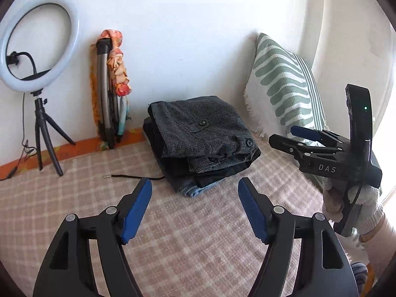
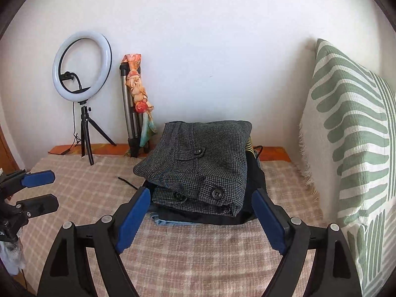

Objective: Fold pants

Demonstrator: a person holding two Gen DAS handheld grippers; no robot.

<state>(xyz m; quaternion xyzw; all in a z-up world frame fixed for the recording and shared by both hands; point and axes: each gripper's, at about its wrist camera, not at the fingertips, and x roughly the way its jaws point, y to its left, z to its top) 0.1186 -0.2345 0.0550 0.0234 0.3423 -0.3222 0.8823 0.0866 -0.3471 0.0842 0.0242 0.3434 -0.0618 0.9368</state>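
Observation:
Folded grey houndstooth pants lie on top of a stack of folded dark and blue garments on the checked bedspread. They also show in the right wrist view. My left gripper is open and empty, hovering just in front of the stack. My right gripper is open and empty, its blue pads either side of the stack's near edge. The right gripper also shows in the left wrist view, to the right of the stack. The left gripper also shows at the left edge of the right wrist view.
A ring light on a small tripod stands at the back left. A folded tripod wrapped in an orange scarf leans on the wall. A green-and-white patterned pillow stands at the right. A black cord lies on the bedspread.

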